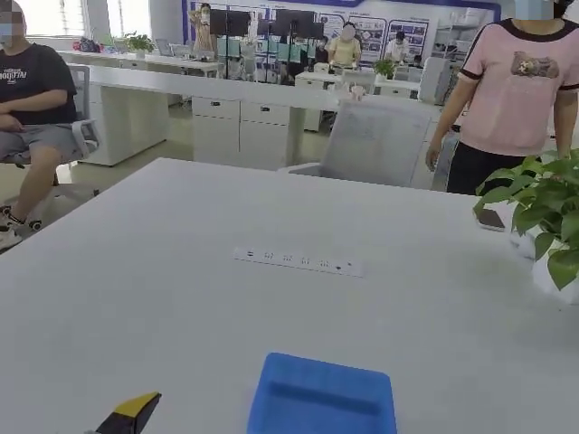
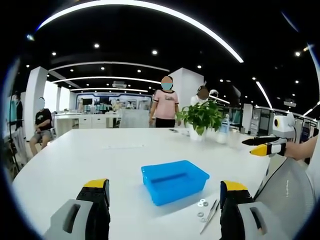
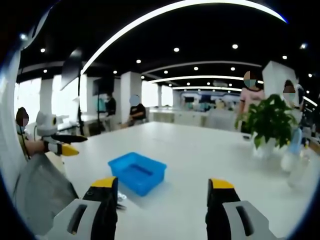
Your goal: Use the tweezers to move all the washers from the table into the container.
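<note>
Fingers (image 2: pixel 96 192) of the left gripper (image 2: pixel 164 186) stand wide and empty in its view; washers (image 2: pixel 202 204) and tweezers (image 2: pixel 211 216) lie by the tabletop's (image 2: pixel 100 155) near edge, just beside the blue container (image 2: pixel 175 181), which looks empty. Right gripper view: right gripper (image 3: pixel 159 184) equally wide. Head view: blue container at the near edge. We judge picking up the tweezers comes first.
</note>
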Available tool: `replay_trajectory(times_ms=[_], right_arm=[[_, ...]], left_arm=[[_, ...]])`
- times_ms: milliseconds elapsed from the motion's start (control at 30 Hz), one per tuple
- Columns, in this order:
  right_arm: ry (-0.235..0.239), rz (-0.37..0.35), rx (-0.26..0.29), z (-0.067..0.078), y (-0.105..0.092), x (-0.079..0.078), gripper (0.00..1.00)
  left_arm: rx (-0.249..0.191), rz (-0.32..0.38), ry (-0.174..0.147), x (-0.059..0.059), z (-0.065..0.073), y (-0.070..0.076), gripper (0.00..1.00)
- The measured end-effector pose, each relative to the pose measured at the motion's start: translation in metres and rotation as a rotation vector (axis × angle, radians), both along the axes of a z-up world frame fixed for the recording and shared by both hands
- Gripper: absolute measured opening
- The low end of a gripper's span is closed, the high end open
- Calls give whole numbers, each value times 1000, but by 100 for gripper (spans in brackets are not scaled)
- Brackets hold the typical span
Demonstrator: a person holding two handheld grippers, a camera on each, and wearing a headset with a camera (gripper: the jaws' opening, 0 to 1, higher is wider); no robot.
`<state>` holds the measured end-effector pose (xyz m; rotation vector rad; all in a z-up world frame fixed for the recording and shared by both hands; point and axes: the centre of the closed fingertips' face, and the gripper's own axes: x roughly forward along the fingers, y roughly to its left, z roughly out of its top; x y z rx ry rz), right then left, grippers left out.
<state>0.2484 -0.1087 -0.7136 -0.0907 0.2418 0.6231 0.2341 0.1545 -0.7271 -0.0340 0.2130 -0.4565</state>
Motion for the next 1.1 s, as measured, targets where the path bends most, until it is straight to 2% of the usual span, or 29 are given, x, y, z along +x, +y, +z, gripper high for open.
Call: replay_trajectory(times_ms=[167, 400, 767, 833, 867, 900, 1000, 1067, 1100], right_arm=[[-6, -4, 2, 1, 0, 0, 71], [-19, -17, 7, 4, -3, 1, 71], [-36, -46, 12, 8, -9, 4, 71], [-31, -46, 10, 7, -8, 4, 71], [-26, -44, 7, 6, -8, 3, 70], [-22, -42, 8, 6, -8, 3, 69], [-15, -43, 24, 7, -9, 3, 67], [-13, -44, 25, 7, -10, 3, 67], [-4, -45, 16, 5, -10, 4, 67]], left_arm=[[-5, 2, 2, 0, 0, 0, 93], [10, -22, 14, -1, -2, -5, 93], [-6, -43, 19, -2, -1, -9, 92], [-19, -55, 29, -3, -1, -12, 90], [-53, -79, 38, -5, 1, -16, 89], [-61, -89, 37, -6, 1, -18, 88], [-15, -111, 64, -7, -5, -21, 87], [-4, -136, 95, -10, -10, -24, 85], [9, -153, 121, -12, -14, -26, 83]])
